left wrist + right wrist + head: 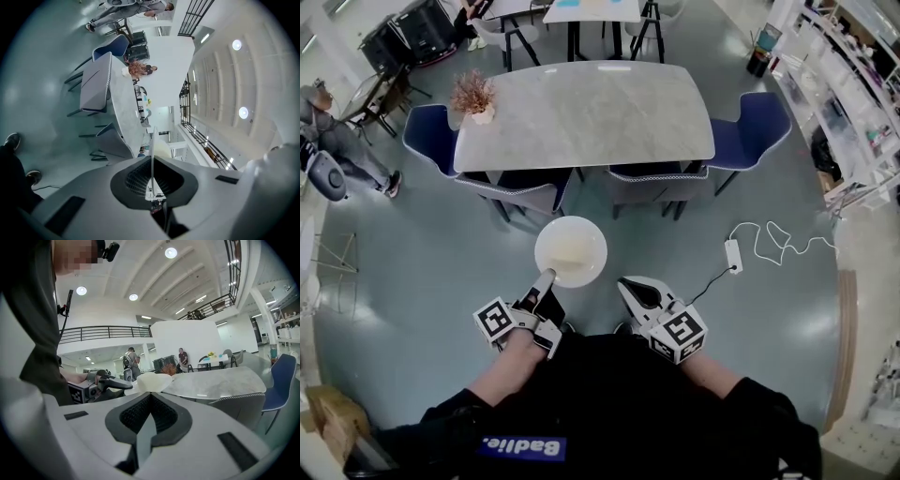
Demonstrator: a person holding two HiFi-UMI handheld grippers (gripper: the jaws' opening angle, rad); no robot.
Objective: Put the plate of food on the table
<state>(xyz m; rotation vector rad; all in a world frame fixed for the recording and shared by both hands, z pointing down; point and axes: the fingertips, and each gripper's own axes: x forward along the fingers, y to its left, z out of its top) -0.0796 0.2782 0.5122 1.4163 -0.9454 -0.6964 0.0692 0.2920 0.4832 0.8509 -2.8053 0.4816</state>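
A white plate [570,251] with pale food [565,247] on it hangs over the floor, short of the long grey table [581,112]. My left gripper [547,277] is shut on the plate's near rim. In the left gripper view the plate [152,150] shows edge-on, pinched between the jaws of the left gripper [152,164]. To the right of the plate, my right gripper [630,284] is shut with nothing in it. The right gripper view shows its closed jaws [149,397], the plate [150,379] beyond them and the table [211,378] behind.
Grey and blue chairs [525,192] line the table's near side, with more at its ends [752,131]. A dried plant [473,96] stands on the table's left corner. A white power strip [733,255] and cable lie on the floor at right. A person [333,141] sits far left.
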